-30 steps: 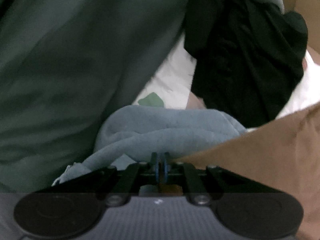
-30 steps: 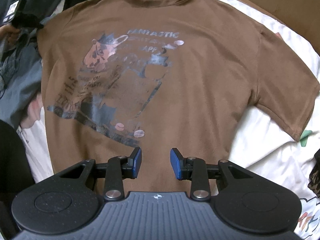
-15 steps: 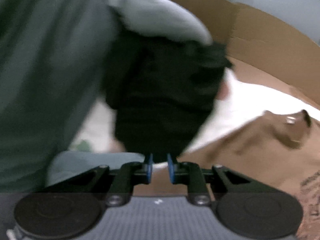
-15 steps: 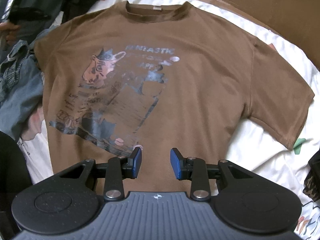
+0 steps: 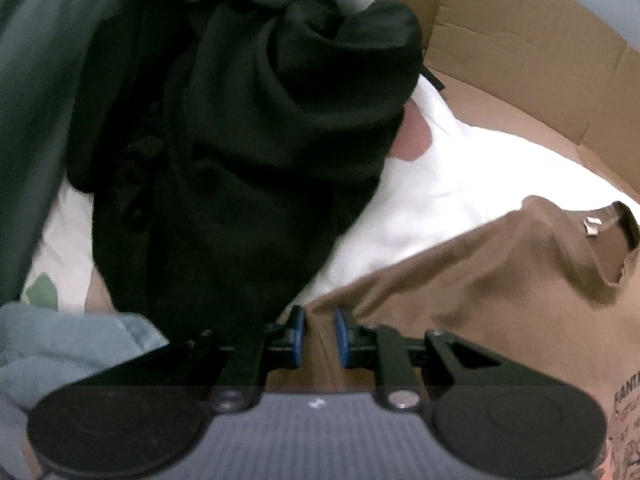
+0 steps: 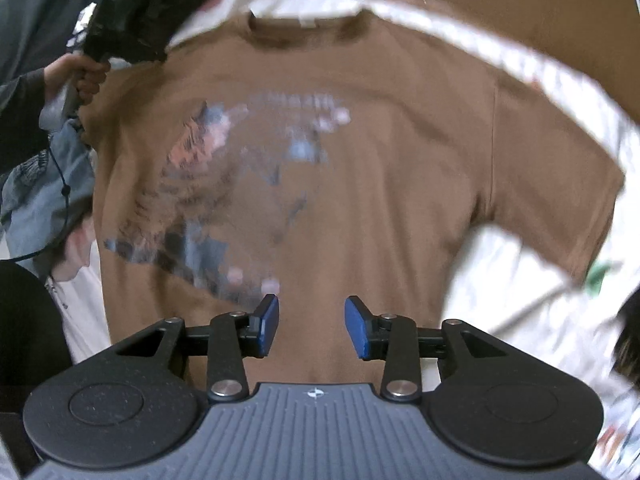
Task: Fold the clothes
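the brown tee (image 6: pixel 360 152) lay flat, print up, on the white bed (image 6: pixel 520 280); both claws, left (image 5: pixel 319 330) and right (image 6: pixel 312 326), were opening and empty, so each wanted a clean pinch of one edge, clear of the dark pile (image 5: pixel 240 152).

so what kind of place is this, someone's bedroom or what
Probably a bedroom at home: a brown graphic t-shirt lies spread on a white printed bedsheet, with a heap of dark clothes beside it and cardboard along the edge.
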A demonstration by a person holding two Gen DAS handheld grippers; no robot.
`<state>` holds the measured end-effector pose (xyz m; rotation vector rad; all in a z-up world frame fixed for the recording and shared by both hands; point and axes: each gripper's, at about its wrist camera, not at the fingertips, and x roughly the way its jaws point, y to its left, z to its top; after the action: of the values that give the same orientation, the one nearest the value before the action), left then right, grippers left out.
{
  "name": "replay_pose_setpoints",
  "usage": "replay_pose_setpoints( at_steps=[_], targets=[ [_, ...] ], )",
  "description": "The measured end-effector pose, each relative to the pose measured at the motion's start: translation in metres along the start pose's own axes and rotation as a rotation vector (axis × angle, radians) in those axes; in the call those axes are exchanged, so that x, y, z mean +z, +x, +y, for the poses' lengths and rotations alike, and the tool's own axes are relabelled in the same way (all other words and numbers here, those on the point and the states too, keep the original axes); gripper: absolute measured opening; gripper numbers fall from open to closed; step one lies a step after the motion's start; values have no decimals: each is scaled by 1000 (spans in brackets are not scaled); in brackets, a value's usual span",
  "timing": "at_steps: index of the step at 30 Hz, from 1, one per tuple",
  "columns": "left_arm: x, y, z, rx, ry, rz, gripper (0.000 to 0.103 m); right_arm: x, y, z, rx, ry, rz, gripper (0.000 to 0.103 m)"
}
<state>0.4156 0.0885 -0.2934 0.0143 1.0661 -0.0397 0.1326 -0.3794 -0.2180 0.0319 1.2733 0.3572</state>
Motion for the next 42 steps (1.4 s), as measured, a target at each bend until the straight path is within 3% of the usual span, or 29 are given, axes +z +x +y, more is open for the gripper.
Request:
replay_pose_setpoints(
  at_steps=[3, 6, 11, 16, 19, 26, 35, 37, 39, 42],
  targets=[
    [4, 3, 2, 43, -30, -1, 35, -6, 8, -10, 29, 64, 34, 44],
    [7, 7, -4, 111, -27, -3, 36, -10, 13, -19, 48, 138, 47, 44],
    [17, -14, -18, 181, -11, 22, 24, -23, -8, -20, 47, 213, -68, 44],
    [20, -51, -27, 110, 8, -32, 24, -51, -29, -21, 0, 264, -152, 44],
    [16, -54, -44, 54, 28, -64, 24, -65, -38, -17, -39, 245, -162, 44],
    [18, -15, -83, 13, -23, -28, 20, -82, -57, -12, -106, 237, -199, 44],
    [35, 19, -123, 79, -12, -16, 19, -84, -76, -1, -94, 213, -236, 44],
    [42, 19, -128, 53, -21, -27, 20, -86, -75, -3, -98, 216, -232, 44],
    [46, 14, -127, -30, -54, -39, 20, -89, -73, -6, -101, 226, -223, 44],
    [50, 4, -129, -48, -54, -87, 20, -96, -70, -10, -108, 230, -207, 44]
  ],
)
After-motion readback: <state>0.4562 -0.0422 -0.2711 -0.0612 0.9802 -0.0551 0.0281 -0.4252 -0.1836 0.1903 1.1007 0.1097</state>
